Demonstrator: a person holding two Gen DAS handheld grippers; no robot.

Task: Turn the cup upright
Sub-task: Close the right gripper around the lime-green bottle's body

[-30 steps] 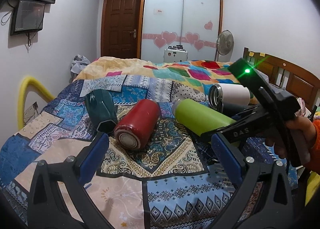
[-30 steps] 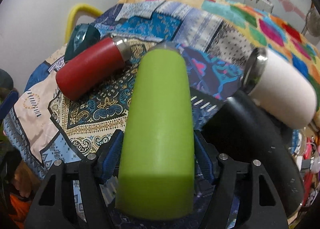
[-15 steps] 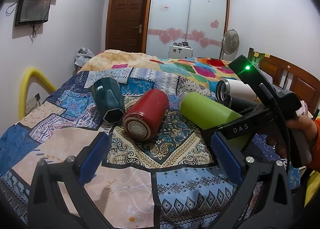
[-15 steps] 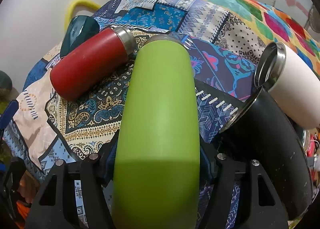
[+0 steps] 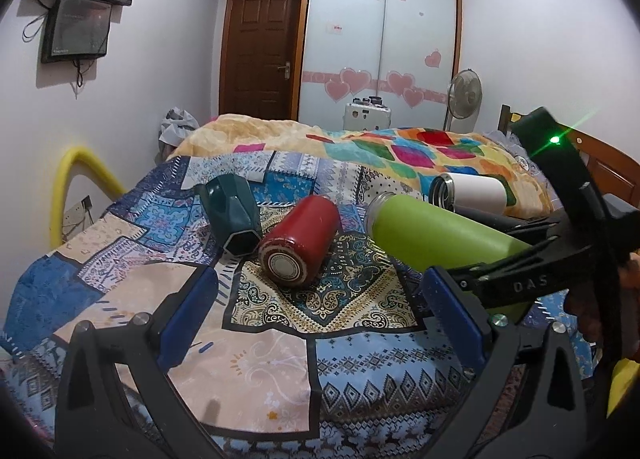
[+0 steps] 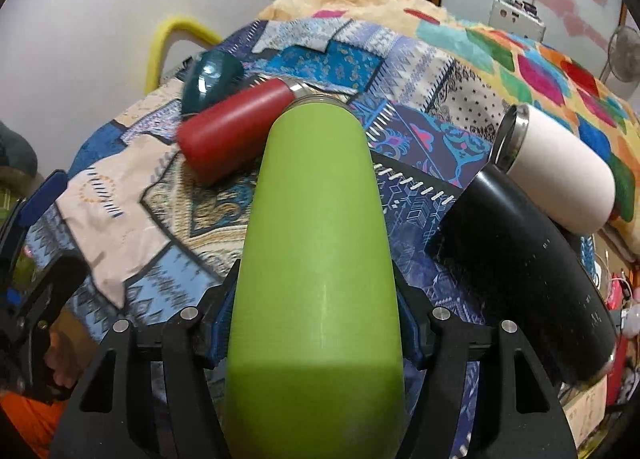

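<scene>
A lime green cup is held lengthwise between the blue pads of my right gripper, which is shut on it. The cup is lifted off the bedspread, its steel-rimmed mouth pointing away and slightly up. In the left wrist view the green cup slants up from the right, with the right gripper's black frame around its base. My left gripper is open and empty, hovering over the bedspread in front of the cups.
A red cup and a dark teal faceted cup lie on their sides on the patterned bedspread. A white cup and a black cup lie to the right. A wooden headboard is at far right.
My right gripper has closed fully on the green cup and raised it, tilting its mouth end upward. The left gripper has drawn back and lifted a little.
</scene>
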